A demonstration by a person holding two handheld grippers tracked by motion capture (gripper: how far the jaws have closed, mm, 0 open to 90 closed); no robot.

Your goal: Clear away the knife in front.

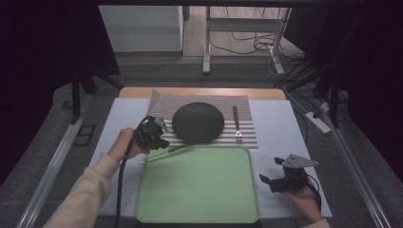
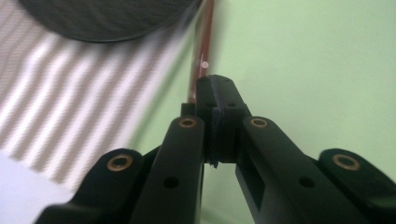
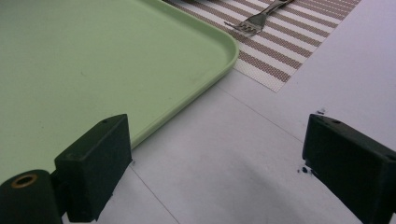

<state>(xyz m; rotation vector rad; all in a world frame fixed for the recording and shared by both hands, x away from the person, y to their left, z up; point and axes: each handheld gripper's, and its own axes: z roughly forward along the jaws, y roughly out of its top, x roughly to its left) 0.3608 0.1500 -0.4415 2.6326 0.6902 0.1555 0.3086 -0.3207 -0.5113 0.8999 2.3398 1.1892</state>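
Note:
My left gripper [image 1: 163, 141] is shut on a slim utensil with a dark red-brown handle [image 1: 177, 149], held at the green tray's [image 1: 197, 190] far left corner. In the left gripper view the handle [image 2: 200, 60] runs up from between the closed jaws [image 2: 217, 93], along the tray's edge [image 2: 303, 56]. The utensil's working end is hidden. A dark round dish [image 1: 198, 122] sits on the striped placemat [image 1: 247, 135], with a fork [image 1: 236, 124] to its right. My right gripper [image 1: 271, 170] rests open on the white table right of the tray, nothing between its jaws [image 3: 224, 163].
The placemat [image 3: 289, 51] and fork [image 3: 261, 16] lie beyond the tray's corner [image 3: 70, 56] in the right gripper view. The dark dish [image 2: 107, 18] lies close ahead of the left gripper. Dark curtains and table legs stand beyond the far edge.

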